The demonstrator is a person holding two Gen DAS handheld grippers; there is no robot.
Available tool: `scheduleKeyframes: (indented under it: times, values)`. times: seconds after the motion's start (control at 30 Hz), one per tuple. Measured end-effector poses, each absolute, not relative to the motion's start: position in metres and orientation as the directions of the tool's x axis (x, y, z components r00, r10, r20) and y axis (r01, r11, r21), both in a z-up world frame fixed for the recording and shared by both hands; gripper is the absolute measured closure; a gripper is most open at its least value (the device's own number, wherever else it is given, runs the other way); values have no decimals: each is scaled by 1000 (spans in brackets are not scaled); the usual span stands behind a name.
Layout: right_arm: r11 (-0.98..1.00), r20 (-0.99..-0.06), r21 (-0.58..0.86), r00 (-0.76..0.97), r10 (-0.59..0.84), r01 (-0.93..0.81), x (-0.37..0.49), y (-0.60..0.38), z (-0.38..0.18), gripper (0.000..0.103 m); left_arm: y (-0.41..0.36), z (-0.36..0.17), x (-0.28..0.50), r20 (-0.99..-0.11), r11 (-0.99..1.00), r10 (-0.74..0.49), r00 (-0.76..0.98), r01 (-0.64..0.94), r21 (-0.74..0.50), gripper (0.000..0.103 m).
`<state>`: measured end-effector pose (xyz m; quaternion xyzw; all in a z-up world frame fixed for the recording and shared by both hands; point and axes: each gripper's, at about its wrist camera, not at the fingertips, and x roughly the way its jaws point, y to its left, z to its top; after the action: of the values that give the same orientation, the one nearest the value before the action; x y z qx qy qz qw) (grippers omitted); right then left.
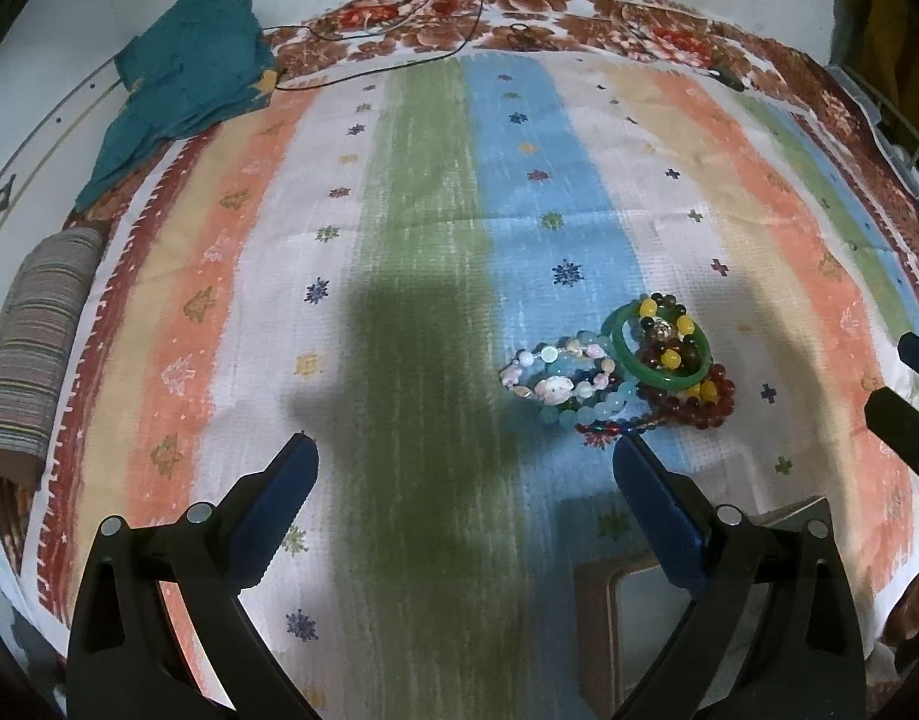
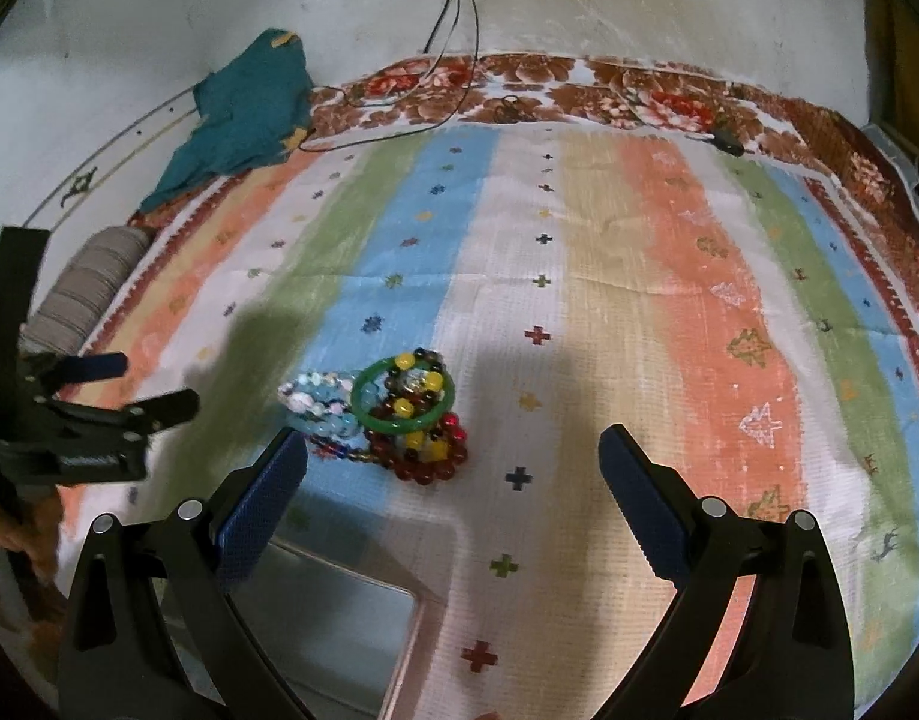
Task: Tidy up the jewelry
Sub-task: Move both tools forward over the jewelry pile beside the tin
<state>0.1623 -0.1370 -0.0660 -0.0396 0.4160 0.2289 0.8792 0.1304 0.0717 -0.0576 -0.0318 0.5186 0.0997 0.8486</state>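
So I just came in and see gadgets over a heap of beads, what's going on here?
A person holds a two-finger gripper in each hand over a striped cloth. Both the left gripper and the right gripper are open and empty. The jewelry sits untouched in one pile: a green bangle on top of beaded bracelets. A tray sits nearer the person.

Ahead of the left gripper (image 1: pixel 462 468) the striped cloth (image 1: pixel 423 210) lies bare. The bracelet pile (image 1: pixel 627 366) sits front-right, a box (image 1: pixel 597 612) just below — teal cloth (image 1: pixel 189 72) and cables (image 1: pixel 399 42) far off.
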Motion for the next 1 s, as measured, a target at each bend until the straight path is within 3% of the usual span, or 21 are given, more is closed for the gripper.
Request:
scheduleKeyframes:
  times: [0.3, 1.0]
  values:
    - [903, -764, 123, 541, 350, -411, 183, -127, -82, 4, 70, -72, 149, -896, 979, 141, 421, -192, 64, 7]
    - [906, -793, 73, 526, 306, -416, 219, -101, -107, 4, 79, -99, 177, -913, 976, 163, 373, -196, 94, 19]
